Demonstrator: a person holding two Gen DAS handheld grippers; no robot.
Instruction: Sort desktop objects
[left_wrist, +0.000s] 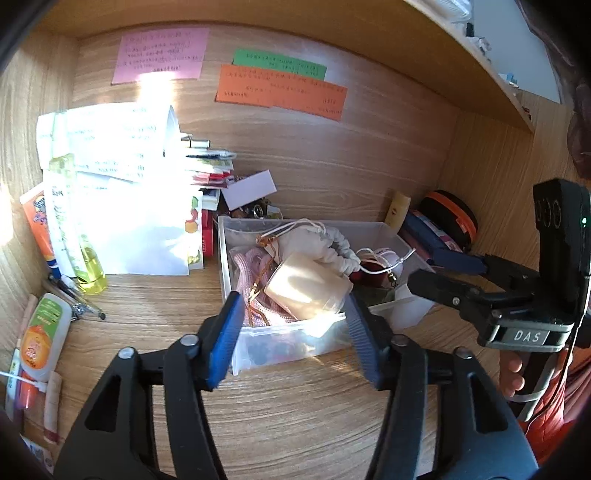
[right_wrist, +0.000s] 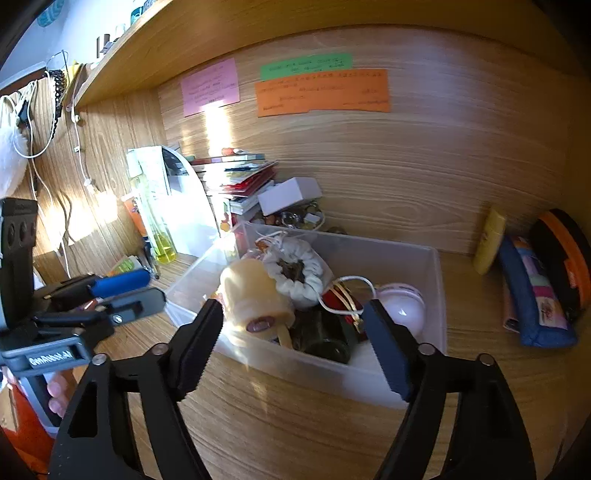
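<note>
On the wooden desk (left_wrist: 295, 413) w/ a back panel, we see a clear plastic bin (left_wrist: 295, 339) holding the sorted bits: a cream cup (left_wrist: 306, 286) lying on its side, a white drawstring pouch (left_wrist: 321, 243), pink cord (left_wrist: 255, 266), a red item (left_wrist: 373, 275). Our left gripper (left_wrist: 291, 336) hovers just in front of the bin's near wall, blue pads apart, nothing between them but the bin edge seen beyond. Our right gripper (right_wrist: 295, 347) sits likewise before the bin from the other side, jaws wide apart, empty.

Left wrist view only: a white paper stack (left_wrist: 122, 206) at left, a yellow bottle (left_wrist: 86, 258) leaning on it, an orange-label tube (left_wrist: 40, 336) and pens (left_wrist: 79, 301) by the desk's left edge. It also shows the right gripper (left_wrist: 439, 278) from the side, a hand (left_wrist: 515, 373) on its grip.

Right wrist view only: the pouch (right_wrist: 299, 269) mouth is open w/ dark contents, a pale pink round thing (right_wrist: 402, 306) lies in the bin's right end, and cables (right_wrist: 77, 147) hang on the left side panel. The blue pencil case (right_wrist: 535, 295), yellow tube (right_wrist: 489, 240) and orange-rimmed black case (right_wrist: 569, 258) stand right of the bin, clearer here.

Both views: pink note (right_wrist: 210, 86), green note (right_wrist: 306, 66) and orange note (right_wrist: 321, 92) stuck on the back panel.
</note>
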